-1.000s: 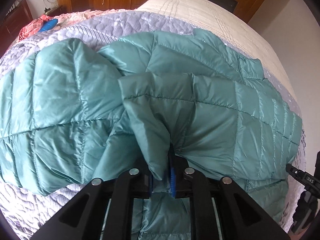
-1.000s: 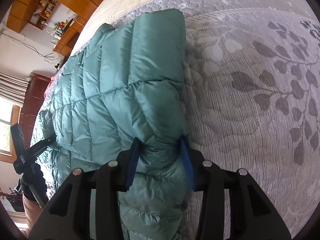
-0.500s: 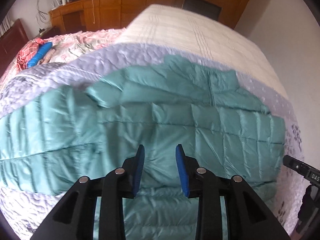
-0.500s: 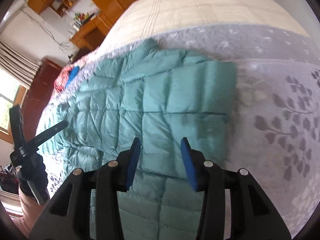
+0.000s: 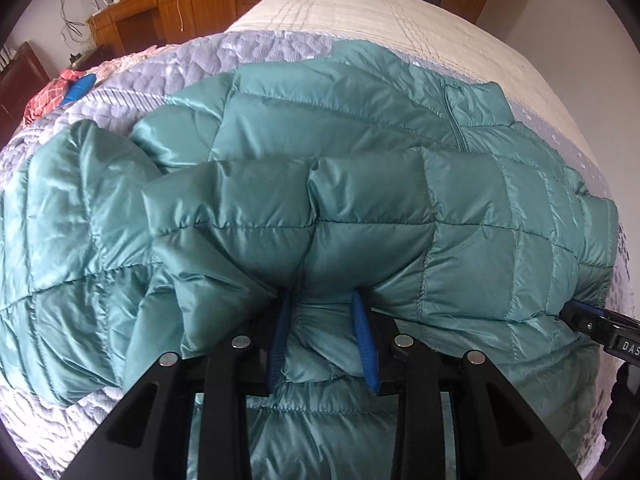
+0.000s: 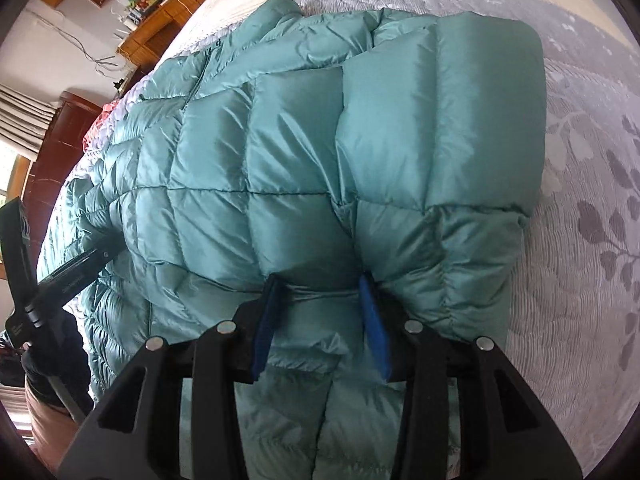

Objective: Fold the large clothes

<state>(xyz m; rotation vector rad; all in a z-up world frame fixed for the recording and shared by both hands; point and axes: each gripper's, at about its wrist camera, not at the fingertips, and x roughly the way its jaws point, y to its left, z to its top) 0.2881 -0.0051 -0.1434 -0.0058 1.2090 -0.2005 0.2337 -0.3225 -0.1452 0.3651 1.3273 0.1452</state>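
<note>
A teal quilted down jacket (image 5: 360, 208) lies spread on a bed, its collar and zip toward the far side. A folded layer of it bulges over the tips of my left gripper (image 5: 324, 308), whose blue pads stand apart with jacket fabric between them. In the right wrist view the same jacket (image 6: 320, 140) is bunched over the tips of my right gripper (image 6: 324, 288), blue pads apart with a fold of fabric between them. The right gripper also shows at the right edge of the left wrist view (image 5: 600, 320), and the left gripper shows at the left of the right wrist view (image 6: 72, 272).
The jacket rests on a grey leaf-patterned quilt (image 6: 580, 240) over a cream bedspread (image 5: 360, 12). Pink-red cloth and a blue object (image 5: 80, 86) lie at the far left. Wooden cabinets (image 5: 160, 12) stand behind the bed. A white wall is at right.
Half a second ago both grippers hung open above the flat jacket. Now both have dropped to its near edge, with fabric bunched between the pads and a fold raised.
</note>
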